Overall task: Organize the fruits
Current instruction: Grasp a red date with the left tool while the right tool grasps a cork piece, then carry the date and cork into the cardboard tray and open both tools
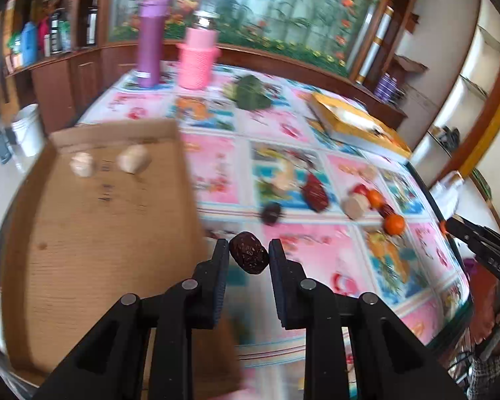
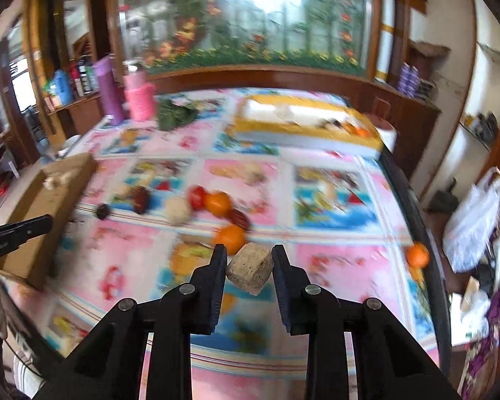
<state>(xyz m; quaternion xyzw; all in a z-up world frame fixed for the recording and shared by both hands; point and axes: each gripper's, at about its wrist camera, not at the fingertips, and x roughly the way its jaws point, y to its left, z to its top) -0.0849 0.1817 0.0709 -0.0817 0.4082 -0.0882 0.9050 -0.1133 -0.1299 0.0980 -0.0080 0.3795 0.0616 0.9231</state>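
Note:
My left gripper (image 1: 249,256) is shut on a dark wrinkled date (image 1: 249,257), held above the table beside the brown cardboard box (image 1: 93,220). Two pale fruits (image 1: 133,161) lie inside that box. My right gripper (image 2: 249,263) is shut on a tan, corky block-shaped fruit (image 2: 250,268), lifted over the patterned tablecloth (image 2: 333,260). Loose on the cloth lie oranges (image 2: 230,237), a red fruit (image 2: 196,196), more dates (image 2: 240,217) and a pale round fruit (image 2: 177,211). Another orange (image 2: 417,255) sits near the table's right edge.
A yellow-rimmed tray (image 2: 303,130) with fruit pieces stands at the back right. A purple bottle (image 1: 150,41), a pink cup (image 1: 196,61) and a green leafy bundle (image 1: 251,93) stand at the far end. Shelves and a bag (image 2: 473,220) flank the table's right side.

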